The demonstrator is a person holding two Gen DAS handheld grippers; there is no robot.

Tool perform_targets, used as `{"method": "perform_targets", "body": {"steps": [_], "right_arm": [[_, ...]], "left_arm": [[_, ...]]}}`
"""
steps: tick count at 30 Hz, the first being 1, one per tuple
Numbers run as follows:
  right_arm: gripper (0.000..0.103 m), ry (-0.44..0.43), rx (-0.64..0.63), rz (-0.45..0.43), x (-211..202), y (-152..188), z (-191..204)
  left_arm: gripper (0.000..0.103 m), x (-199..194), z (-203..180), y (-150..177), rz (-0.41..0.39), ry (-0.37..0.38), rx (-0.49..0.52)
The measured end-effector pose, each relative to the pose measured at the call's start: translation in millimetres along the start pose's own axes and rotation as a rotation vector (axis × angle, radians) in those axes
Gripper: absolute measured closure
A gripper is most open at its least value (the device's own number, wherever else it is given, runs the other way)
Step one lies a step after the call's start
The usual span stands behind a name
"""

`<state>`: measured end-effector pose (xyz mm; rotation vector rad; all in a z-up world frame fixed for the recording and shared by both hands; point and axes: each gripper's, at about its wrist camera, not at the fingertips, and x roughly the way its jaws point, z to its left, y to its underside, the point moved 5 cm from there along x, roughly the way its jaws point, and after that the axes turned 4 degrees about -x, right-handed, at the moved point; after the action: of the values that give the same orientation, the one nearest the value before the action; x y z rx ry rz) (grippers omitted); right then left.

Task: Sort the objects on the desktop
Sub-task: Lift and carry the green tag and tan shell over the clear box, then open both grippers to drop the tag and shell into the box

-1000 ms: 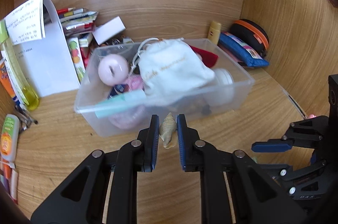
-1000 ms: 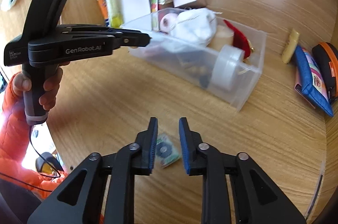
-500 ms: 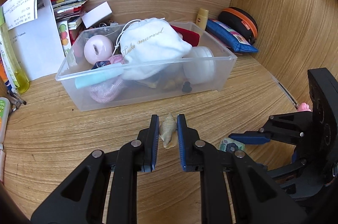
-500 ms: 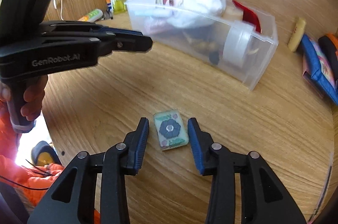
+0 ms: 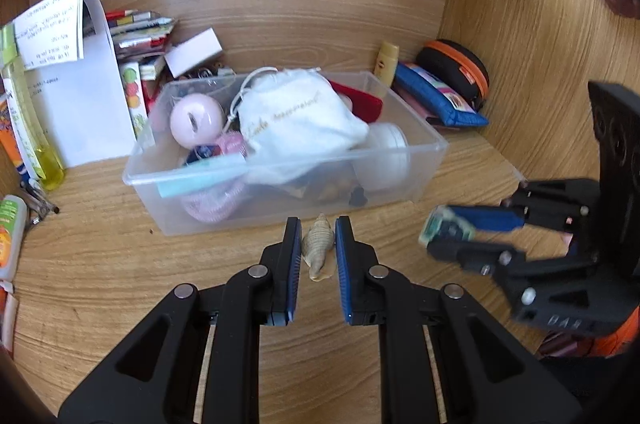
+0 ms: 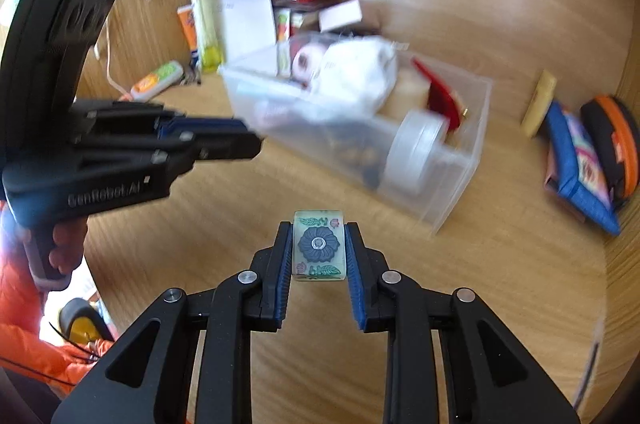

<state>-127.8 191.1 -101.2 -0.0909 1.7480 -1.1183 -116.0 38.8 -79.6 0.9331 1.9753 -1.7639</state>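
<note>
Between the blue pads of the right hand-held gripper, just closed: a flower-printed tile, pinched and raised above the counter. In the left hand-held gripper — pressed on a small ribbed shell — near the clear storage box, full of small things.

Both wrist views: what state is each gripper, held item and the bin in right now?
Left gripper: shut on the seashell, above the desk.
Right gripper: jaws just closed, shut on the flower tile, lifted.
Clear bin: lidless, upright, crowded with items.
White drawstring pouch: in the bin, on top.
</note>
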Motion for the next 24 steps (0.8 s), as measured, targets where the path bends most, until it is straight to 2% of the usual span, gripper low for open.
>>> {"method": "perform_targets", "body": {"steps": [11, 17, 24], "right_arm": [[0.081, 0.052, 0.011, -0.109, -12.6, -53.9, -29.8], [0.081, 0.056, 0.067, -0.11, -1.4, -64.4, -50.2], [0.081, 0.05, 0.091, -0.092, 22.1, -78.0, -66.1]], "left_arm": [[0.087, -10.6, 21.2, -34.8, -0.065, -0.031, 0.005], [0.087, -8.2, 34.7, -52.5, -0.088, -0.044, 0.0], [0.087, 15.6, 48.2, -64.3, -0.068, -0.055, -0.026]]}}
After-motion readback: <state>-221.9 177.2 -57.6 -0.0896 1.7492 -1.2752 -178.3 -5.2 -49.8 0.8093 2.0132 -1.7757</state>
